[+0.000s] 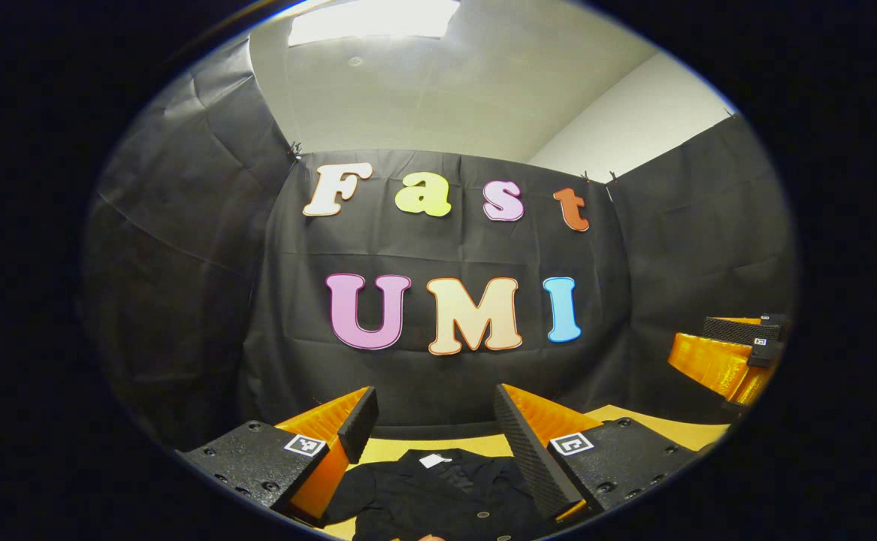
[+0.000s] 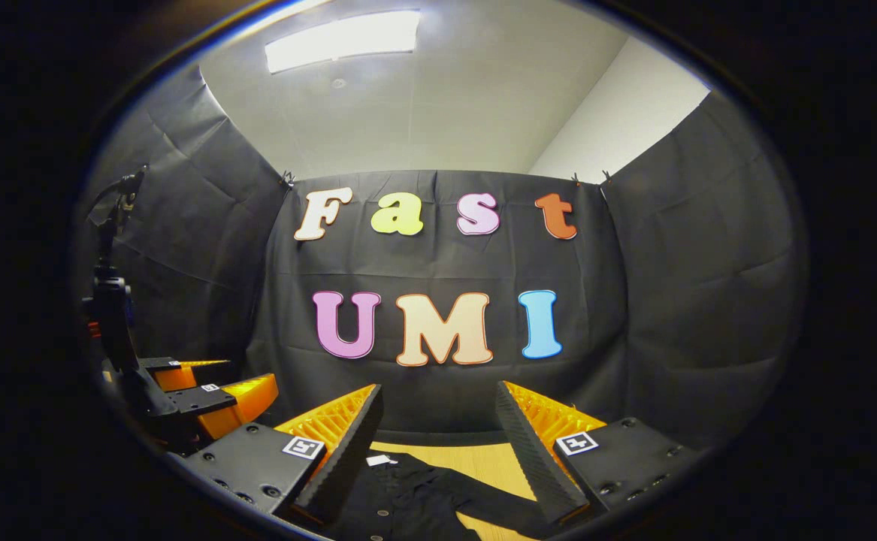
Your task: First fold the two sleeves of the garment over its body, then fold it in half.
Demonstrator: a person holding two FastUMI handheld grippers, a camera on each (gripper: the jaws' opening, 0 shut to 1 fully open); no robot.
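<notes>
Both sleeves look unfolded, so we judge nothing done yet: the black garment (image 1: 438, 492) lies flat on the wooden table (image 2: 494, 458), one sleeve (image 2: 498, 503) stretched out. We hold the left gripper (image 1: 434, 439) and right gripper (image 2: 438, 439) spread above it, gripping nothing

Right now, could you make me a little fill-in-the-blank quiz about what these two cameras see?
1. The garment lying on the table is ____ in colour.
2. The fingers of the left gripper stand ____, holding nothing.
3. The table top is made of light ____.
4. In the right gripper view, a ____ of the garment stretches toward the right gripper.

Missing words: black; open; wood; sleeve
</notes>
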